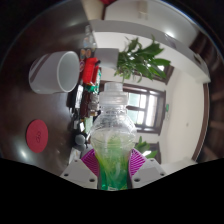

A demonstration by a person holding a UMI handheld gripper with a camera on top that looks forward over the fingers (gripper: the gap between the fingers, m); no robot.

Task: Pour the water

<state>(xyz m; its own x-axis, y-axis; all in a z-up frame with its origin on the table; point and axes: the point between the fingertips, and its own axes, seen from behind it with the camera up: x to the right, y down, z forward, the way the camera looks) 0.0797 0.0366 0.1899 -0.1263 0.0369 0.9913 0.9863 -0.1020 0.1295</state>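
Your jaws (117, 163) are clamped on 1 clear bottle (113, 135), frame center; 1 white cup (53, 70) & 1 red disc (38, 132) at left.

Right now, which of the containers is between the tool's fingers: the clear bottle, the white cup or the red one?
The clear bottle, with greenish liquid at its base, stands between the pink pads. The white cup and the red container sit well beyond.

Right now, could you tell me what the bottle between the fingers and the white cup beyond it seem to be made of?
The bottle looks like clear, glossy plastic: the room shows through its body, and green shows at its base. It sits between the gripper fingers, whose pink pads press its sides. The white cup looks opaque and smooth, perhaps ceramic or plastic; the view leaves that open.
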